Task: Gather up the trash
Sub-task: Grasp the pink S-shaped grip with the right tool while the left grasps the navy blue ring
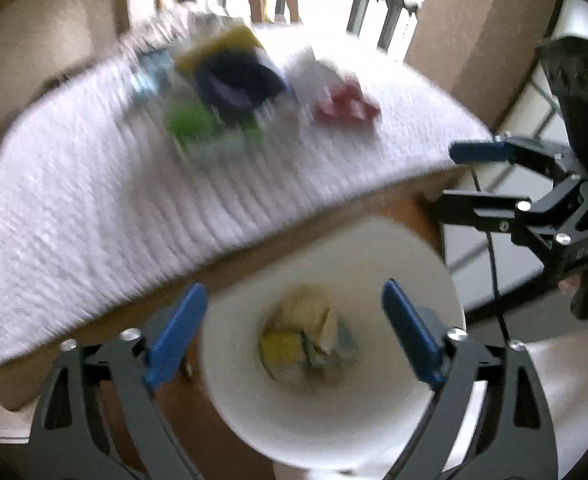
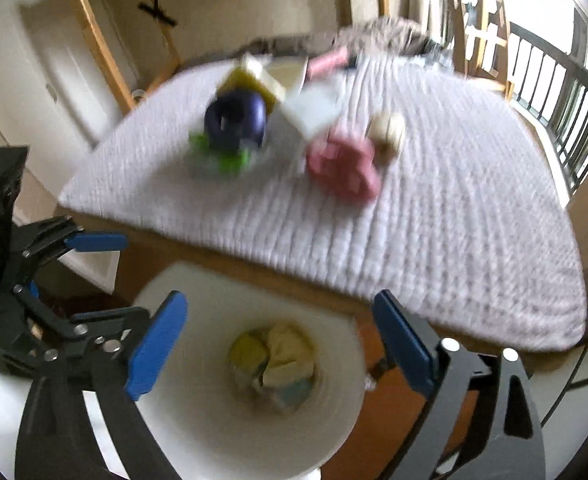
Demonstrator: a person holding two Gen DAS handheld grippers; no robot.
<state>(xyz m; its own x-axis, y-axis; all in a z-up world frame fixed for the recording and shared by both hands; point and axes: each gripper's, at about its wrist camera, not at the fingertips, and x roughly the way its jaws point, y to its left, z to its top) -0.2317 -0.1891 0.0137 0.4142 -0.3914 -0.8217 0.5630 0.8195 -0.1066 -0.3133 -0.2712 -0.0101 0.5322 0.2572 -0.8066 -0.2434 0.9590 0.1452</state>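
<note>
White bin [image 1: 374,420] mouth upward, left tool [image 1: 294,332] and right tool [image 2: 279,346] spread above

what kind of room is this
Probably a room in a home: a wooden table under a white woven cloth, a white door, and a railed balcony window.

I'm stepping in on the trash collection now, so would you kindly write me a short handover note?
Left gripper: open, empty, over the white bin.
Right gripper: open, empty, also above the bin.
Done: some crumpled yellow and pale scraps already lie in the bin's bottom.
Left: a cluster on the white knitted mat on the table: a dark blue piece on a green one, a pink wrapper, a white piece, a yellow piece and a small cream item. Frames are blurred, so exact types are unclear.
</note>
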